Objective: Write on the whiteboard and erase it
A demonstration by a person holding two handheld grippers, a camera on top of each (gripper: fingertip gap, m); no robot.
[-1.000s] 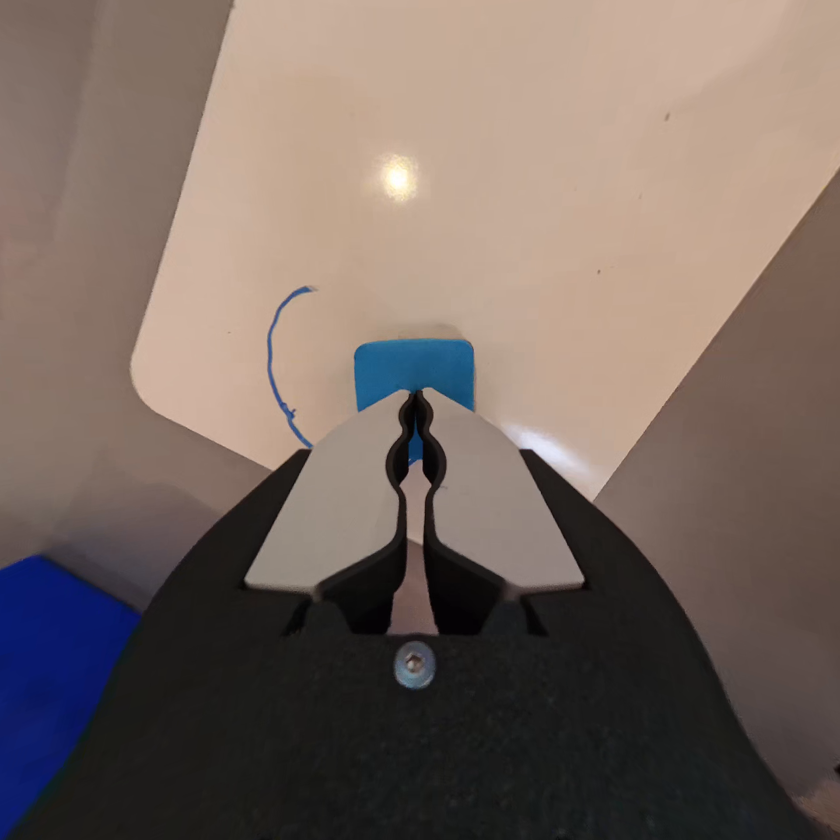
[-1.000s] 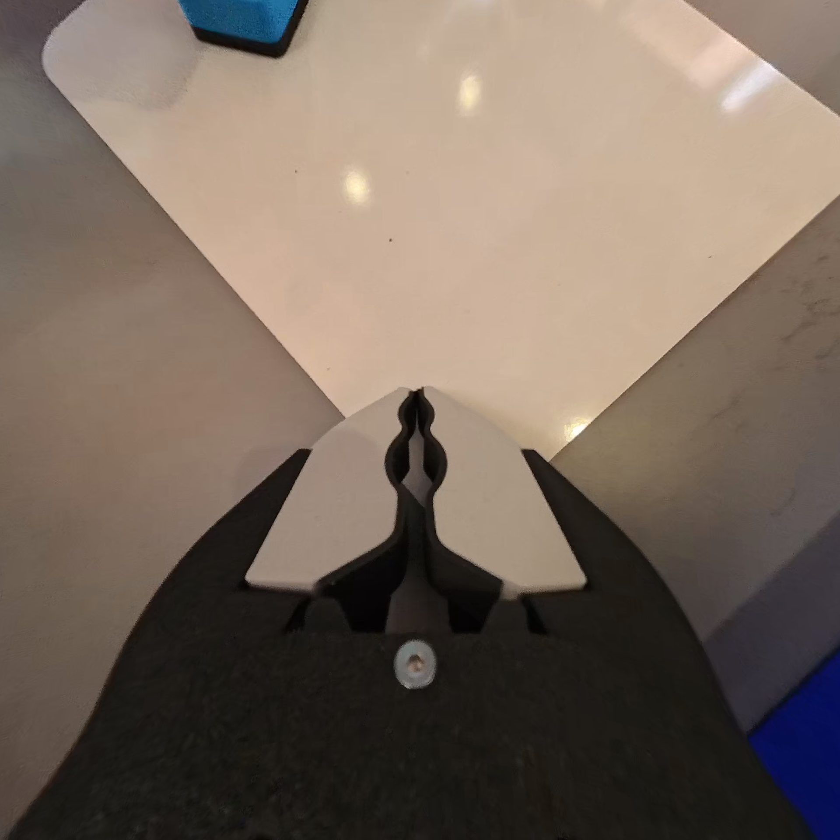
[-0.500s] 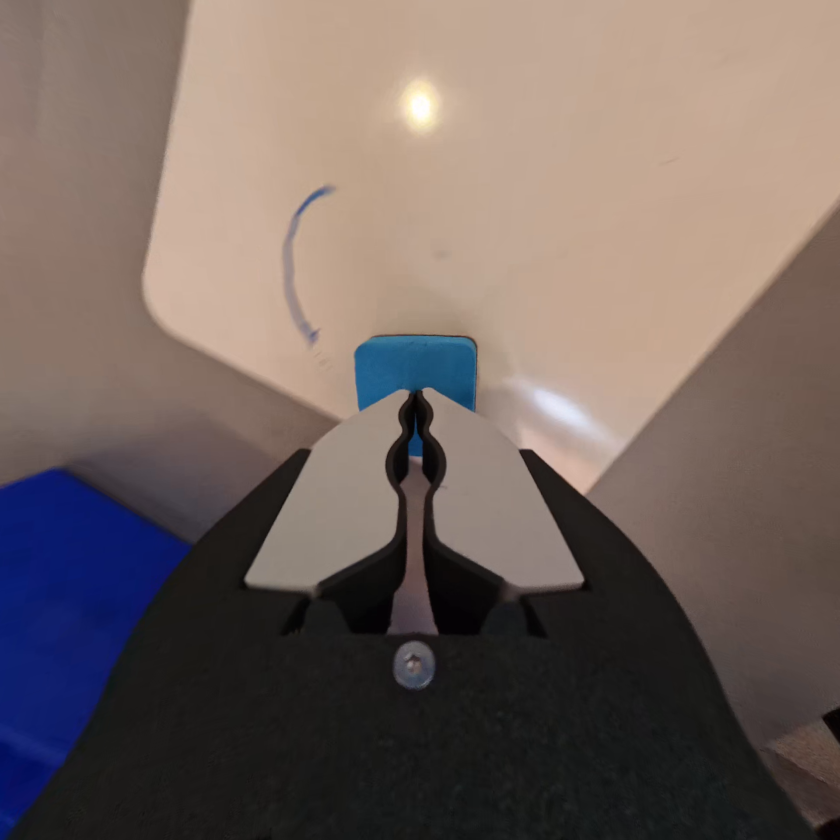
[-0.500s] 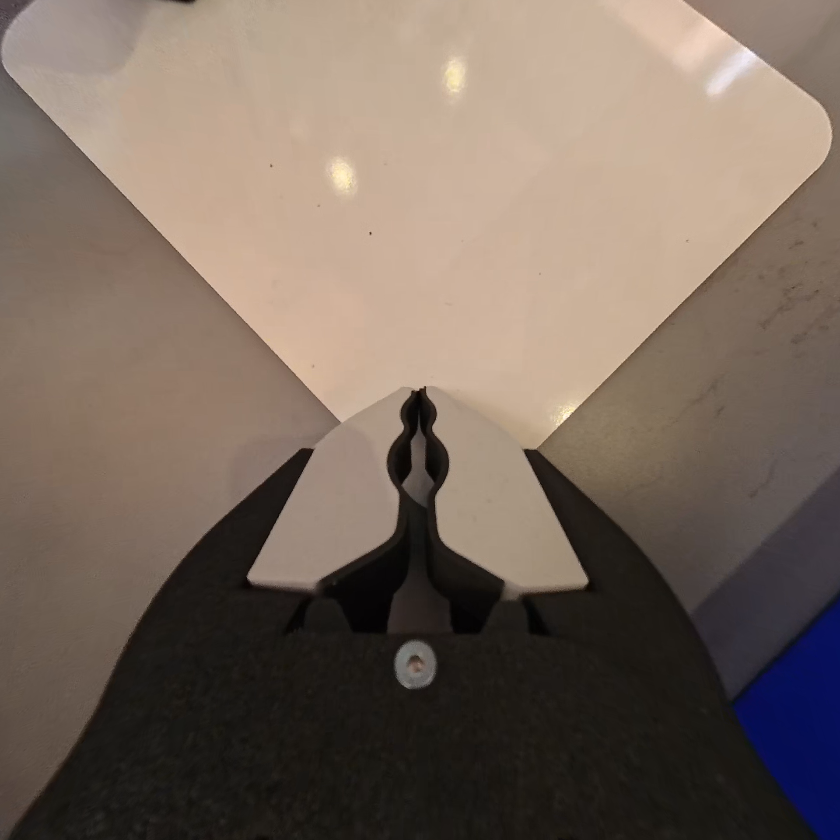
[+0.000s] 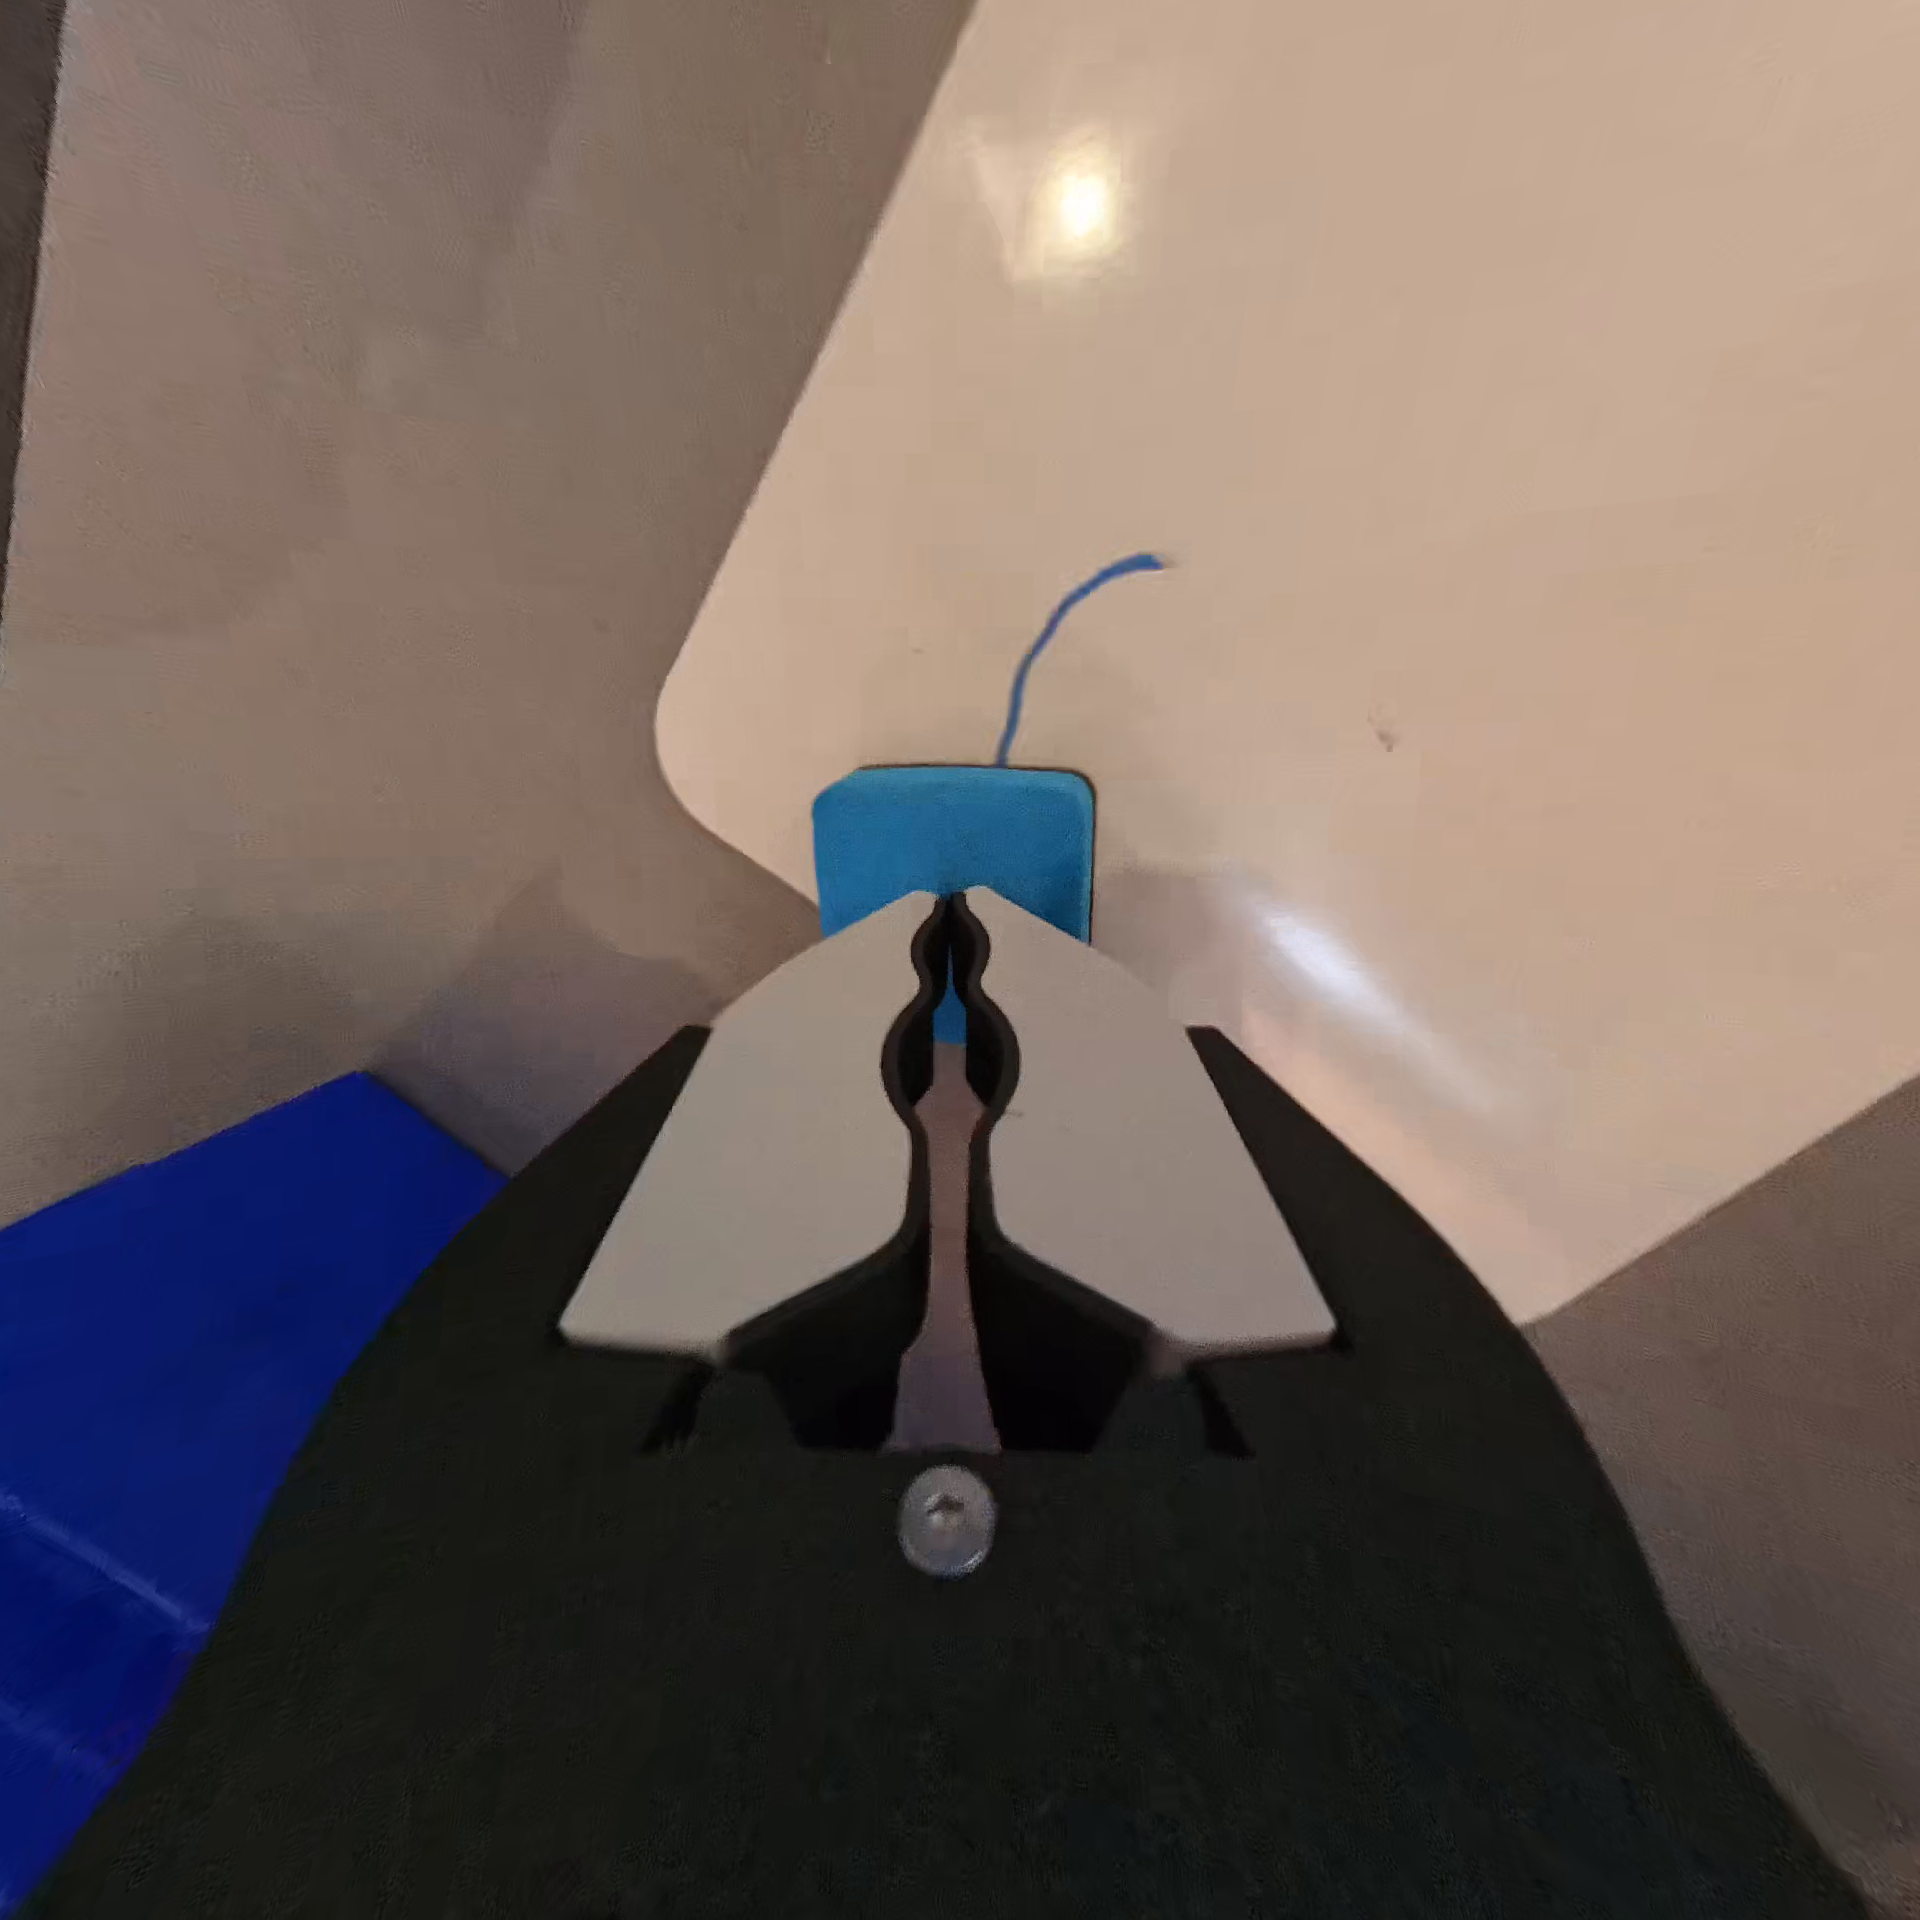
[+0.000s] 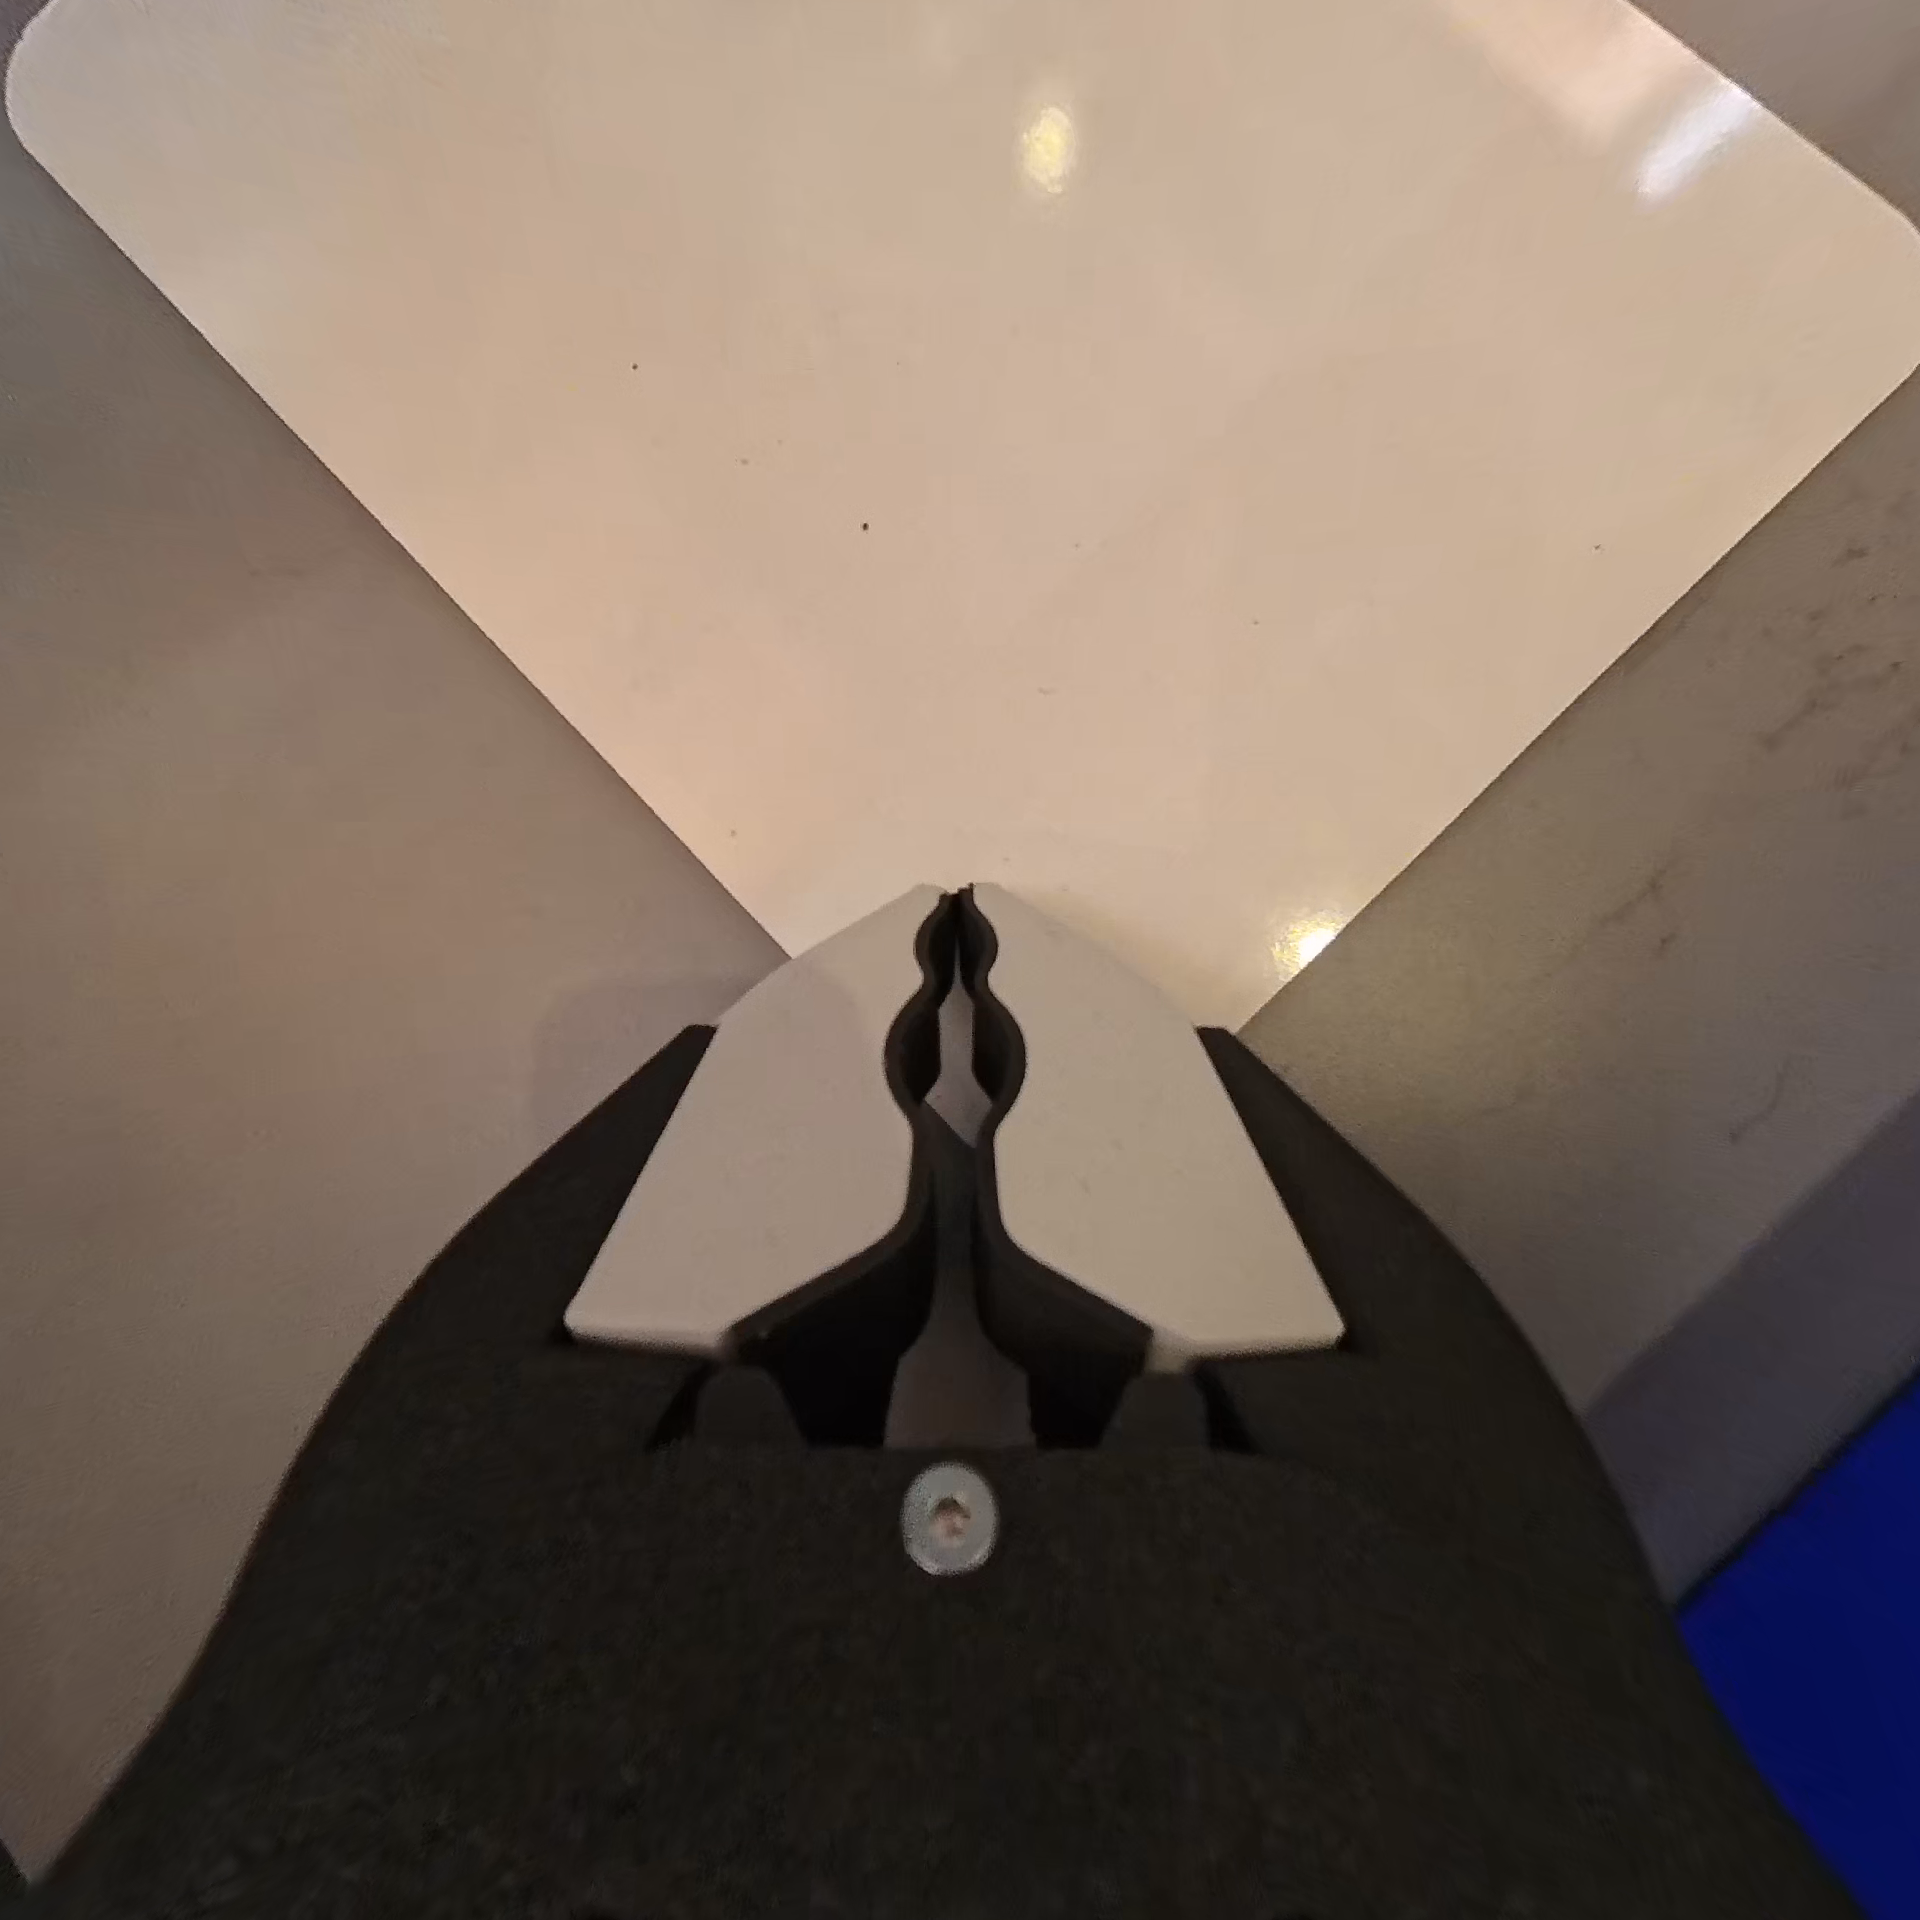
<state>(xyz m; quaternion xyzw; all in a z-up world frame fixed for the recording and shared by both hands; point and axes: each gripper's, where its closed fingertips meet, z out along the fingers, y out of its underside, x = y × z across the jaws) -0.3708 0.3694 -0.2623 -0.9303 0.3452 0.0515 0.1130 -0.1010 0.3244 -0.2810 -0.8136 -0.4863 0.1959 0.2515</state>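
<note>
Eraser newly over the blue stroke.

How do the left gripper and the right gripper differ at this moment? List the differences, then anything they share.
1. The left gripper is shut on the blue eraser; the right gripper is shut on nothing.
2. A blue stroke lies ahead of the left gripper; the whiteboard ahead of the right gripper shows no ink.

Shared: both point at the whiteboard.

Right tongs, seemingly closed and empty, above near corner of white whiteboard on grey table.
</note>
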